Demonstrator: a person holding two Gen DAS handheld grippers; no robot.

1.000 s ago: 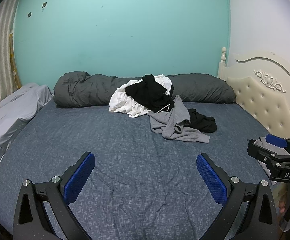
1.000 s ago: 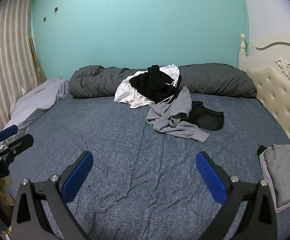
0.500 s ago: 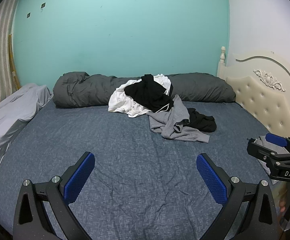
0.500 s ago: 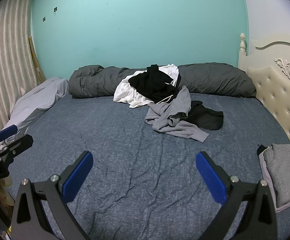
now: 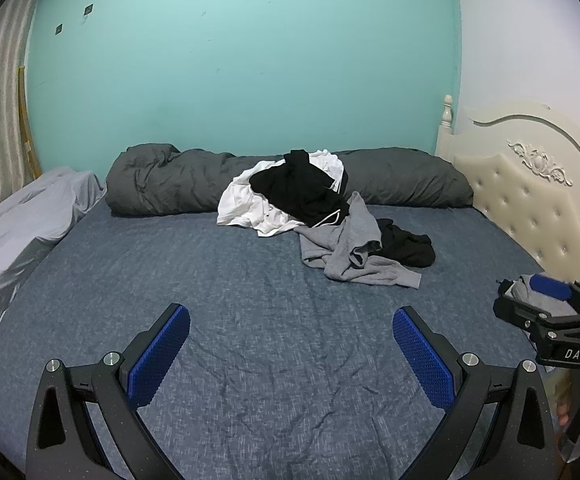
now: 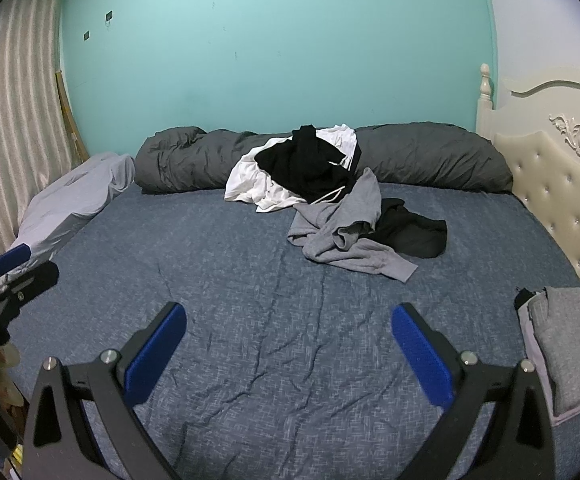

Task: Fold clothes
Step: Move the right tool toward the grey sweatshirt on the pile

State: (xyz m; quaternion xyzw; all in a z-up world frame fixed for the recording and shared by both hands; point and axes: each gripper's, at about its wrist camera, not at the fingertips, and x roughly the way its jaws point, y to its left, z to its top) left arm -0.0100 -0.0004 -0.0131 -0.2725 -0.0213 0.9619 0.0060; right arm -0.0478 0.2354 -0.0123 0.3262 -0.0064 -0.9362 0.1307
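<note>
Both grippers hang over the near edge of the bed (image 6: 250, 280), jaws spread wide, nothing in either: left gripper (image 5: 290, 356), right gripper (image 6: 288, 354).

Clothes: a loose pile (image 6: 330, 200) sits toward the far edge, mid-bed, leaning on the rolled duvet (image 6: 430, 156). White tee (image 6: 250, 184) at the bottom, black top (image 6: 302, 168) over it, grey hoodie (image 6: 342, 240) spilling nearest us, another black piece (image 6: 418, 232) just beside it on the right. By the right edge, near the headboard (image 6: 550, 200), a folded stack (image 6: 566, 352): grey item on top, a paler one under it.

So, judging by that: some folded, some not; looks like between garments. Next move prob. calls for a reach across to the pile. The hoodie is closest and on top at its front, so it's the easy pick; pinch 2 spots, e.g. shoulders, and drag to the bare middle of the bed.

Containers: none in view, no basket or box.
</note>
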